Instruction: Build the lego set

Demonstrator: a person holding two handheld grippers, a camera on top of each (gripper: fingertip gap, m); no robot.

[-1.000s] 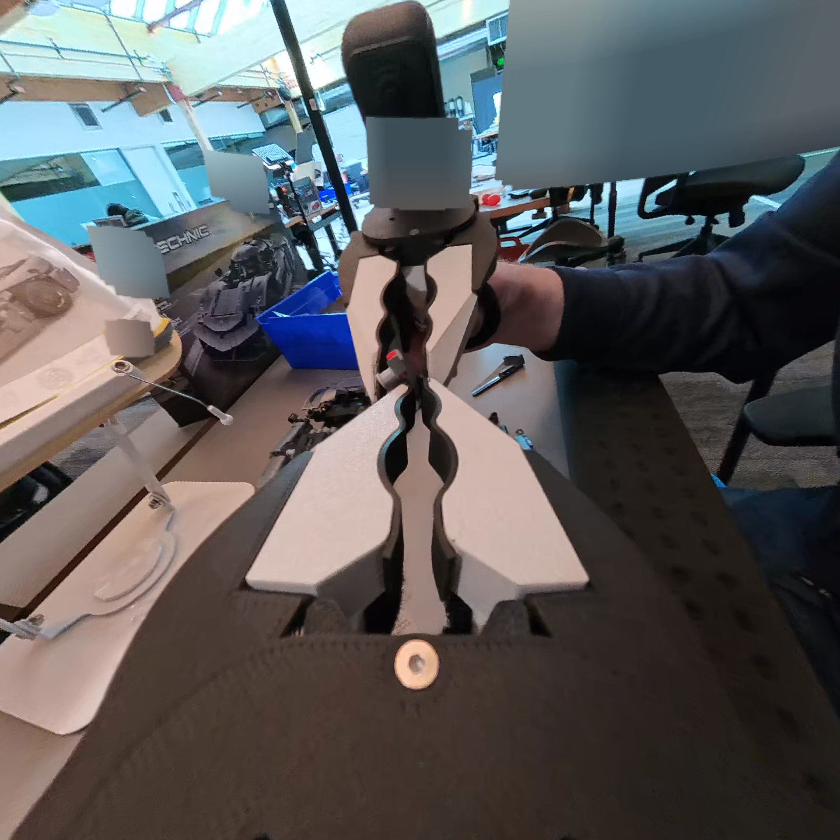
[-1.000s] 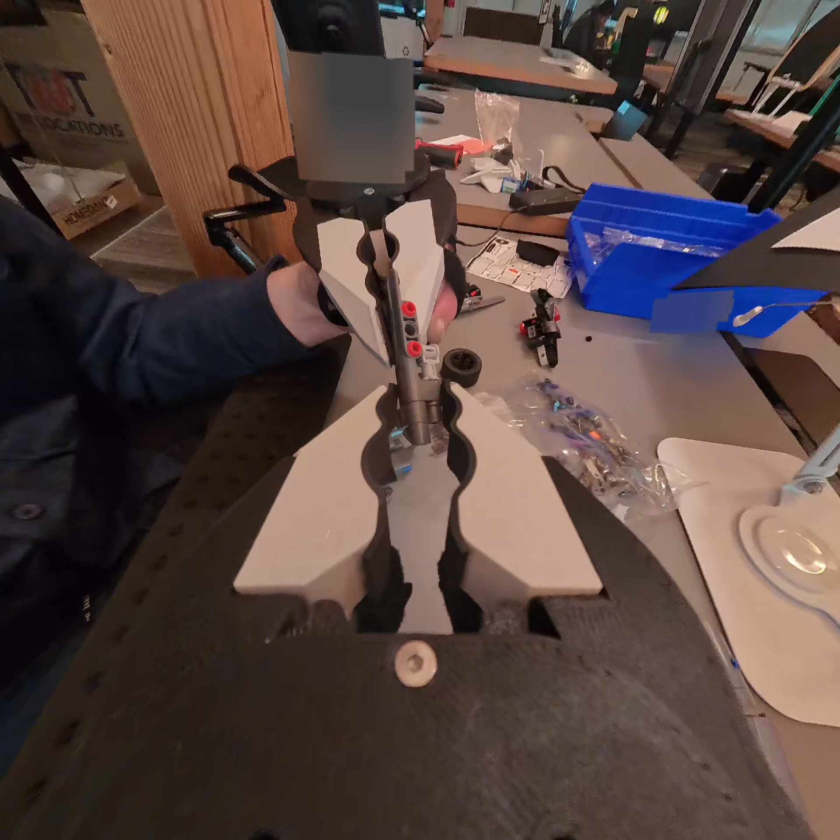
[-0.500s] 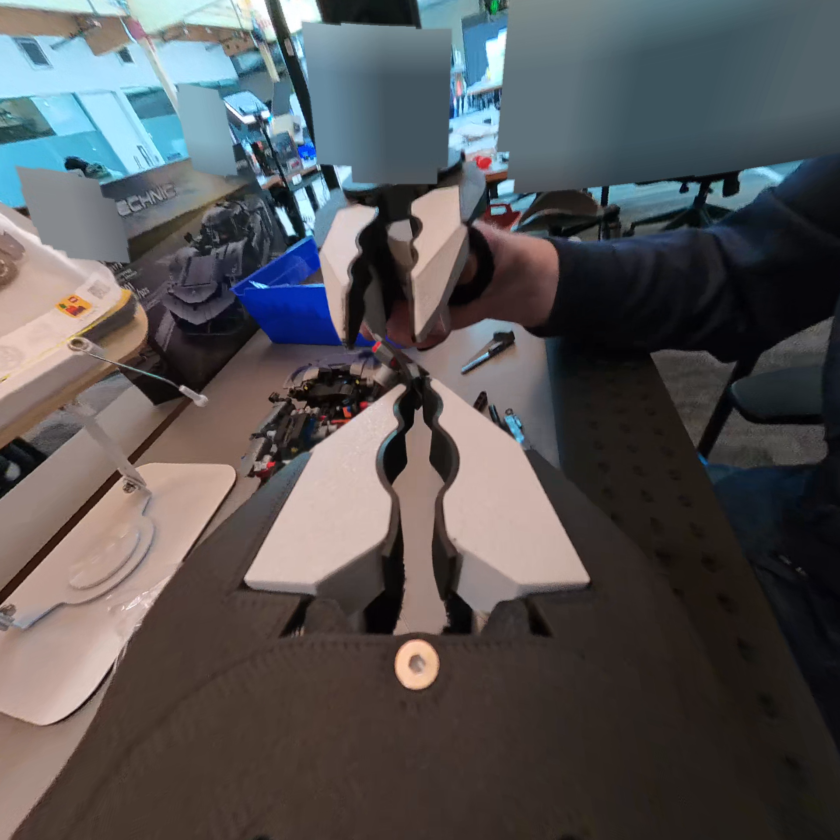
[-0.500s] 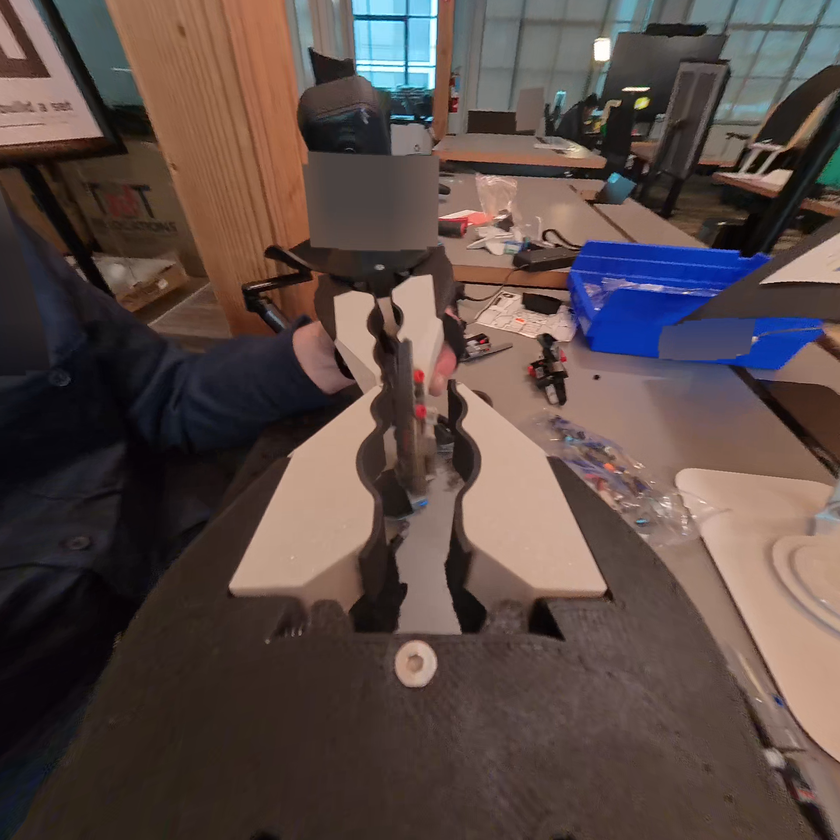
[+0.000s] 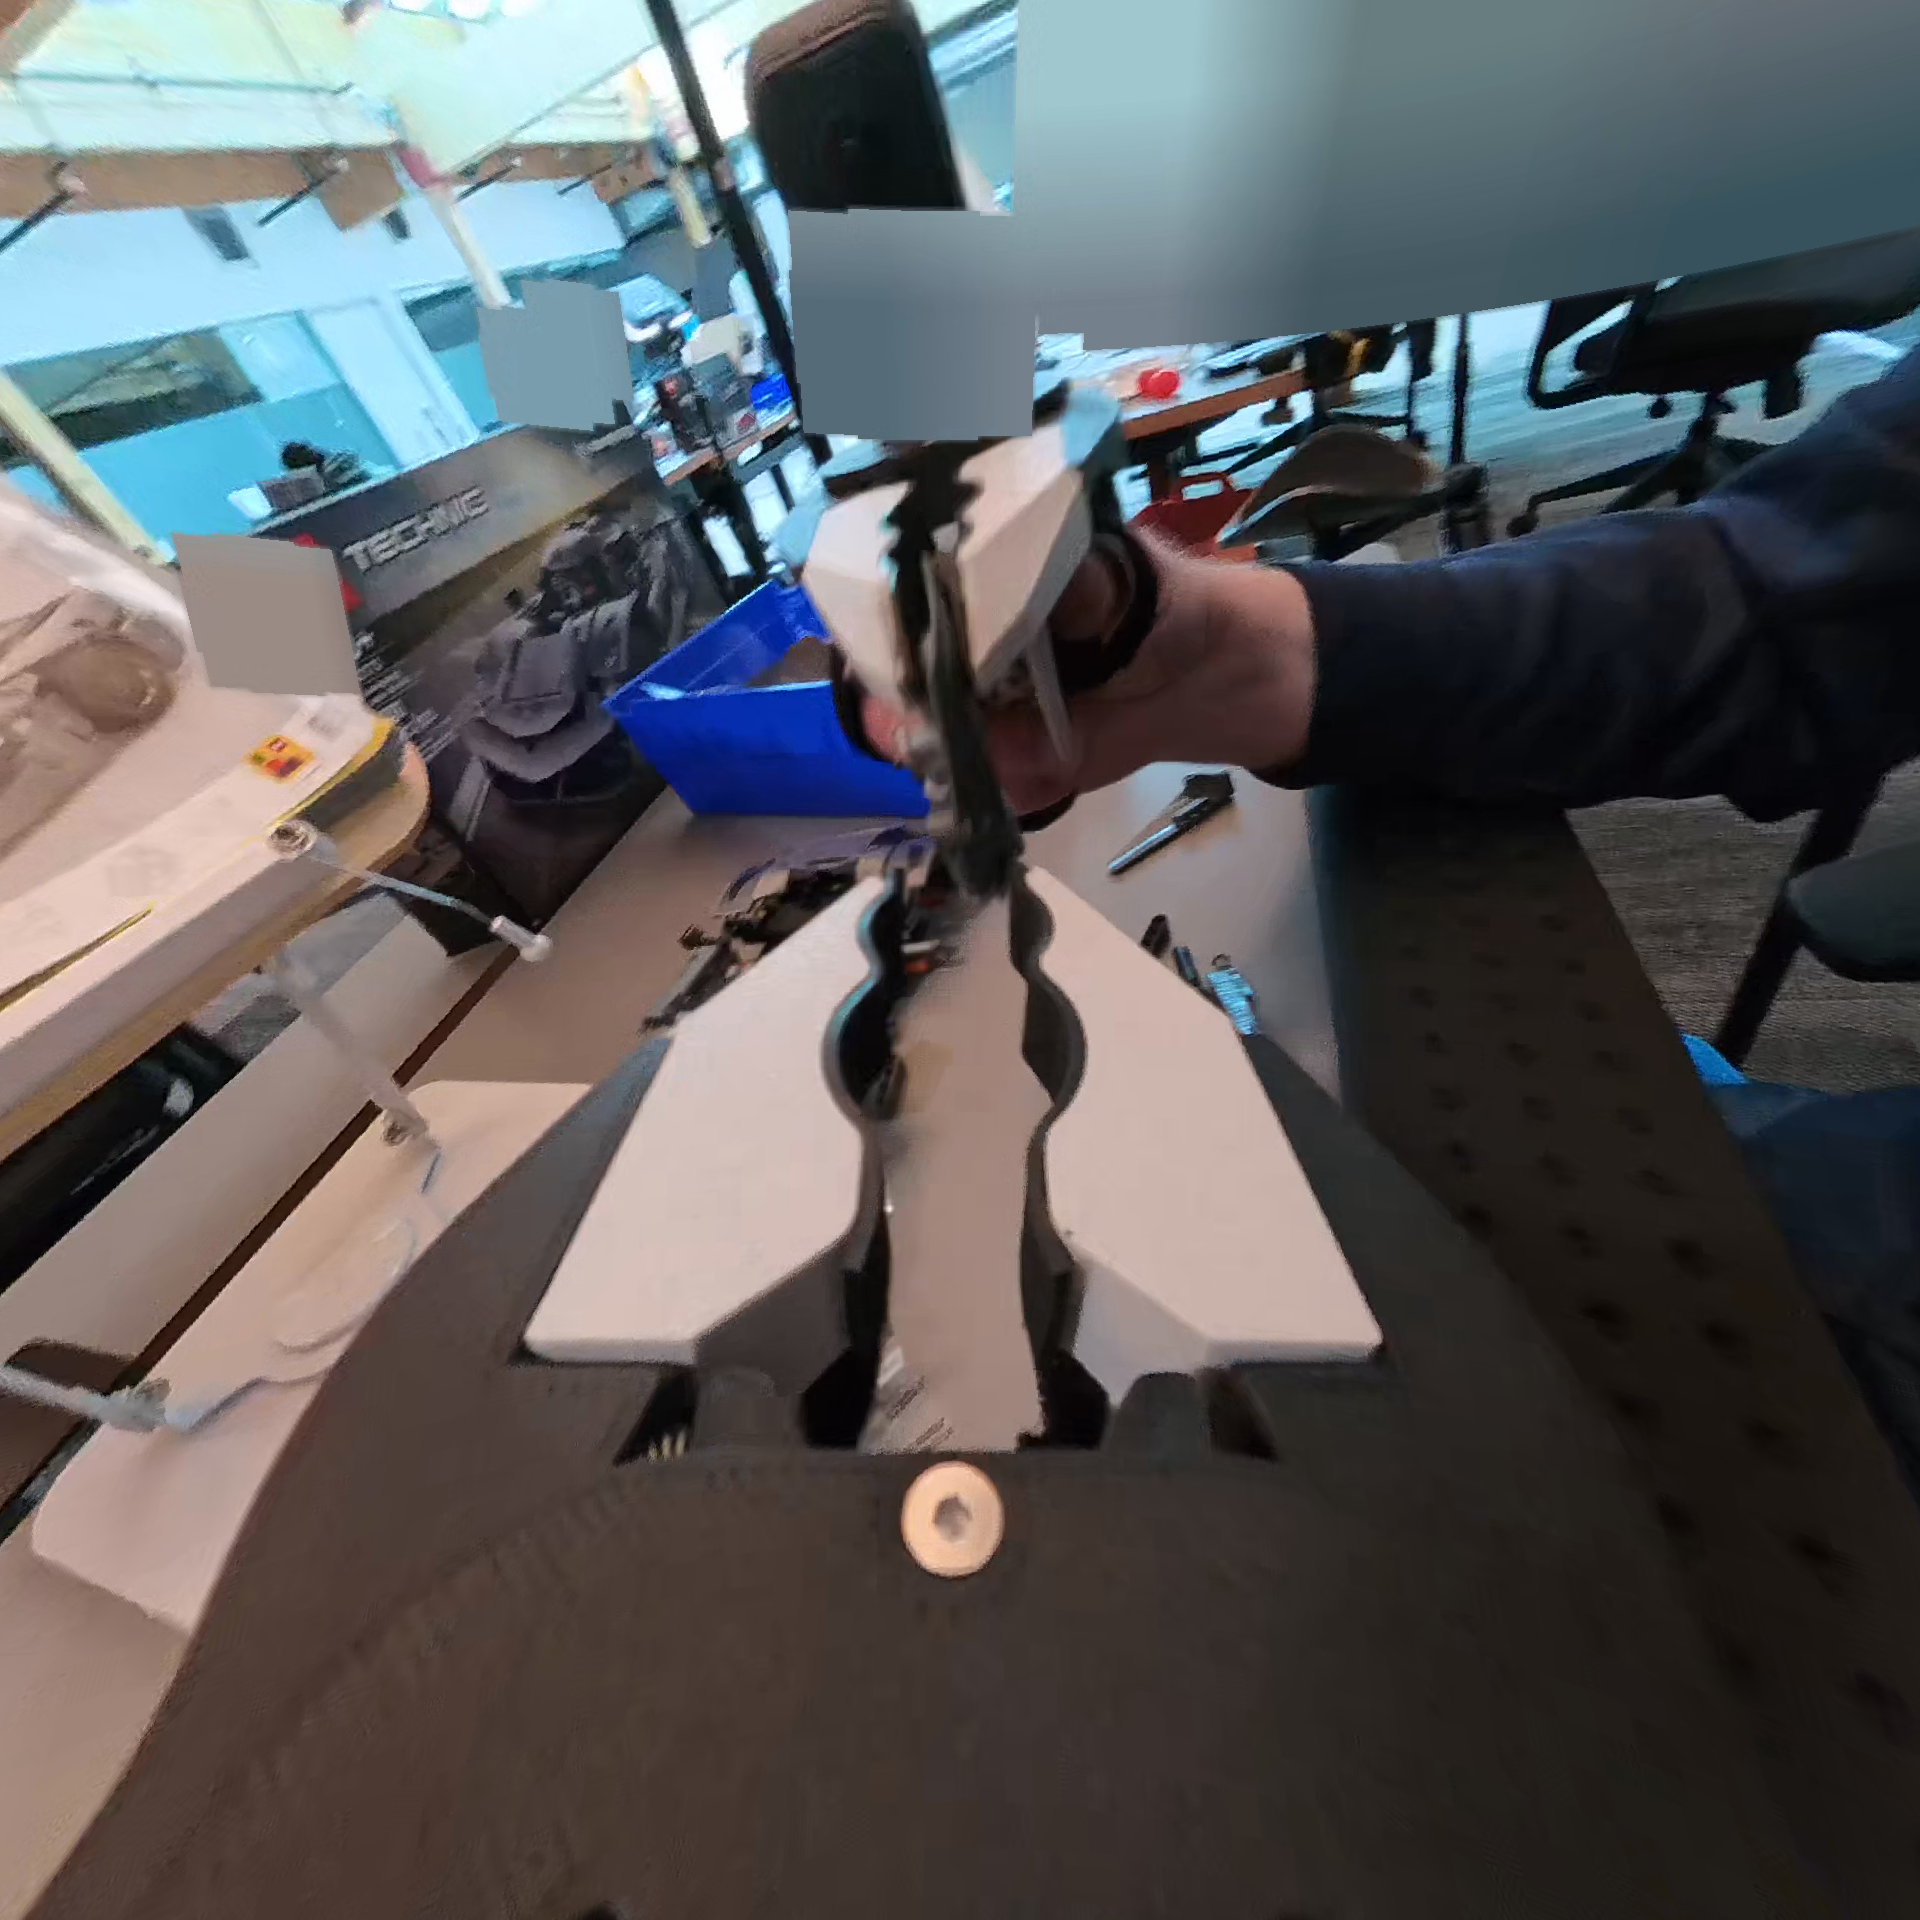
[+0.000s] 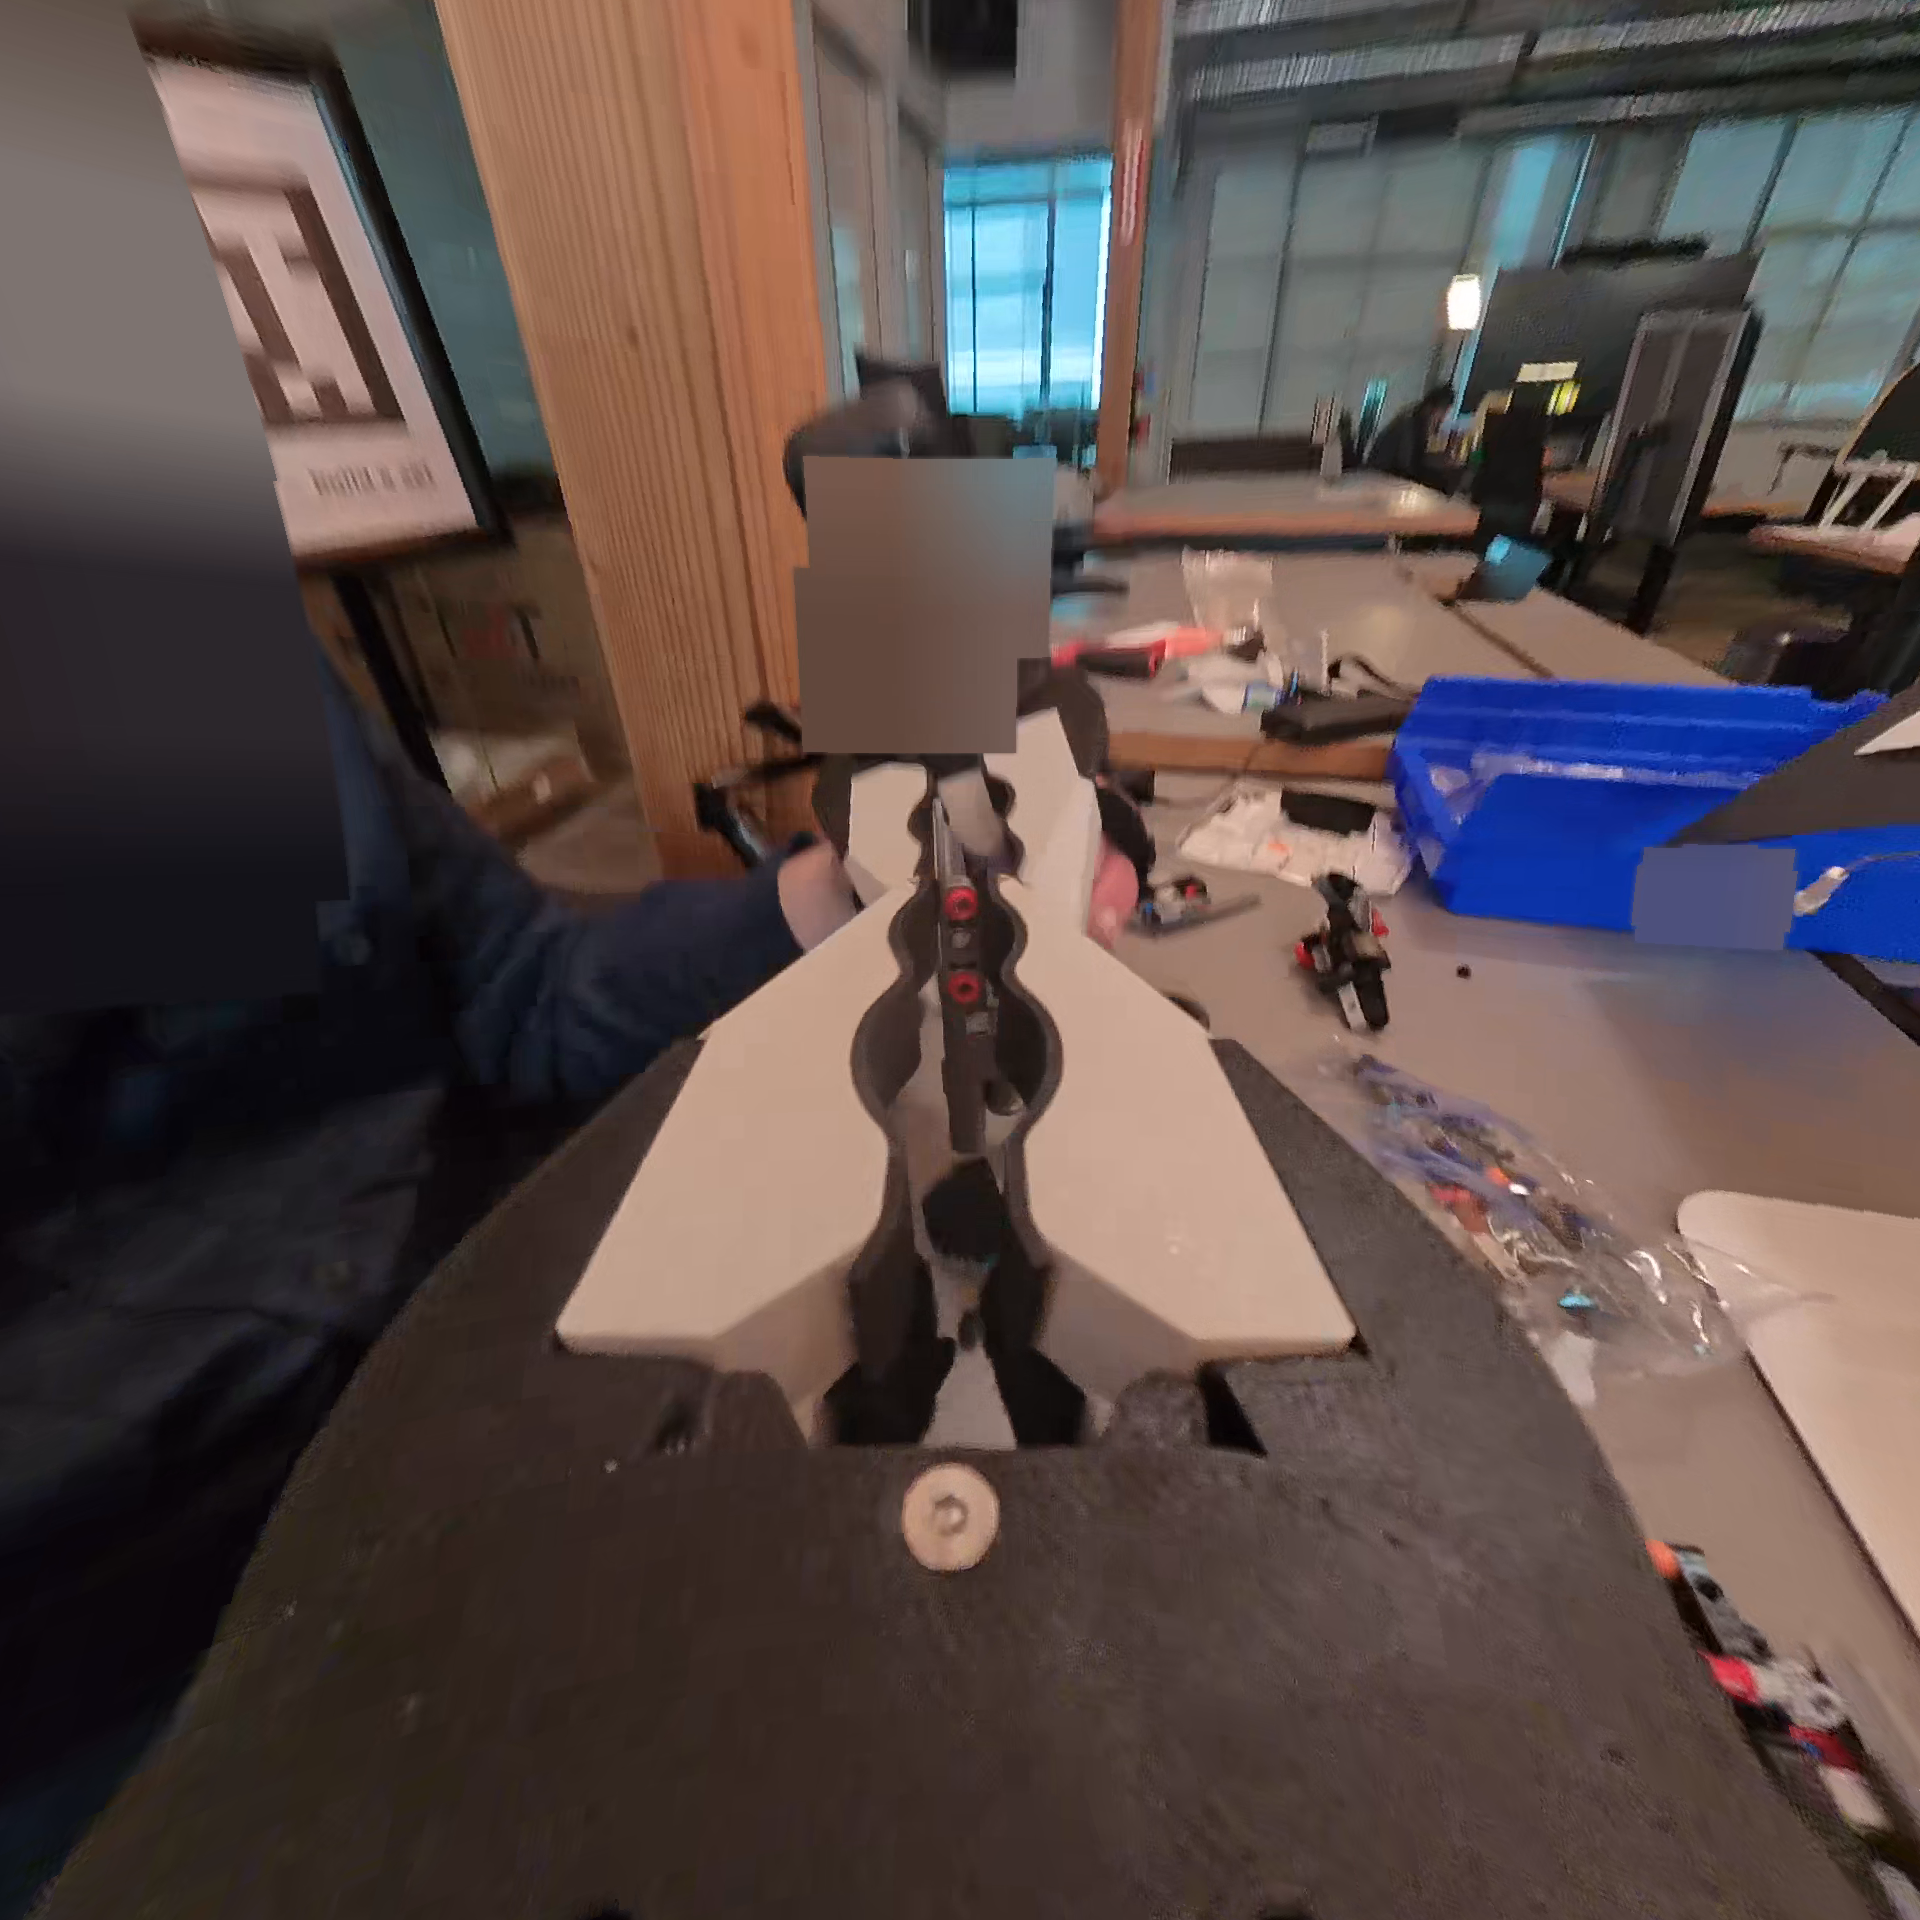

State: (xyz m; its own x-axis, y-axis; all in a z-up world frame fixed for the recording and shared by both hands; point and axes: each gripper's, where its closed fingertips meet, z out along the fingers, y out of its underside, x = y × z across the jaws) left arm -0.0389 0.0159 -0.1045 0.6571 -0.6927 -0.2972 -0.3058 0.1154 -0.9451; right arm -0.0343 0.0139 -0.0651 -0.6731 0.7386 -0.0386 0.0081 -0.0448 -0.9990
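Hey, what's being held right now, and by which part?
The dark grey lego beam with red pins lies lengthwise between the right gripper's fingers, apparently clamped by its sides. The left gripper looks open around its far end.

The bin (image 6: 1579,810) stands on the table (image 6: 1558,1039), behind the bag (image 6: 1507,1226).

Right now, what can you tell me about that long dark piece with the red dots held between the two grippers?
The dark Lego beam is a long, slim, plastic-looking grey bar with two red pins along its side and small bits attached near its lower end. It is held up in the air above the grey table, roughly upright in the right wrist view. It runs from between the right gripper fingers to the left gripper beyond. Motion blur hides finer detail.
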